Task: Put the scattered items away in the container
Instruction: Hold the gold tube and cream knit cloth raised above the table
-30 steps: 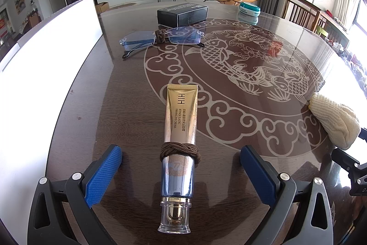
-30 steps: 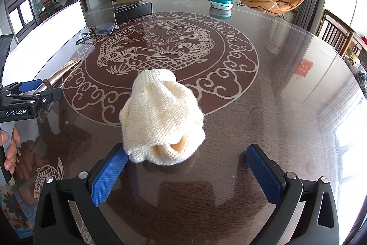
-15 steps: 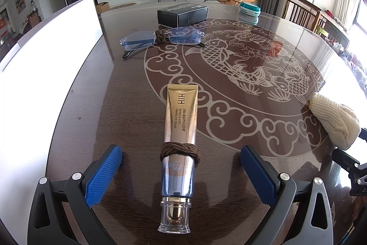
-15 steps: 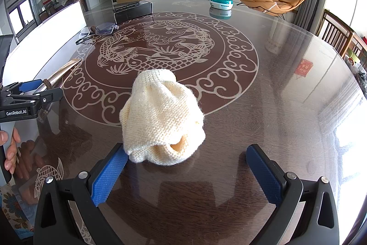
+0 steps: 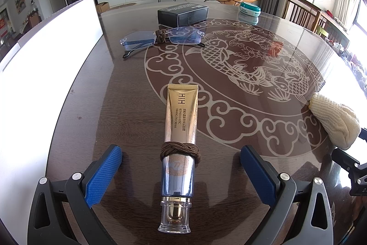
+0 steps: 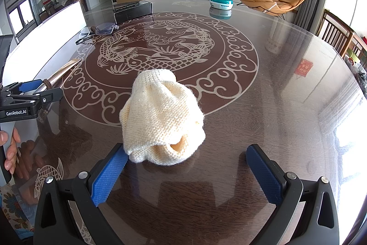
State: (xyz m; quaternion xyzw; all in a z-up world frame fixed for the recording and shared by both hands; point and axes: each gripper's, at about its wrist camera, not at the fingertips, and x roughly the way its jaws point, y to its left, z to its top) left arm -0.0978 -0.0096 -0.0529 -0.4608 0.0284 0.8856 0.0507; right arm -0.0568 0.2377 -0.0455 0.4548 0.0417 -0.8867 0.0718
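A gold cream tube [image 5: 180,137] with a brown hair tie [image 5: 179,149] wound round it lies on the dark table, cap toward me. My left gripper [image 5: 181,172] is open, its blue pads on either side of the tube's lower end, not touching it. A cream knitted cloth [image 6: 161,121] lies bunched on the table; it also shows at the right edge of the left wrist view [image 5: 335,121]. My right gripper [image 6: 187,172] is open, and its left pad [image 6: 107,176] is at the cloth's near edge. A white container [image 5: 43,75] stands along the left.
Glasses [image 5: 160,38] with a second brown hair tie lie farther back, beyond them a black box [image 5: 182,13] and a teal round case [image 5: 250,8]. The left gripper [image 6: 29,95] shows at the left of the right wrist view. Chairs stand beyond the table's right edge.
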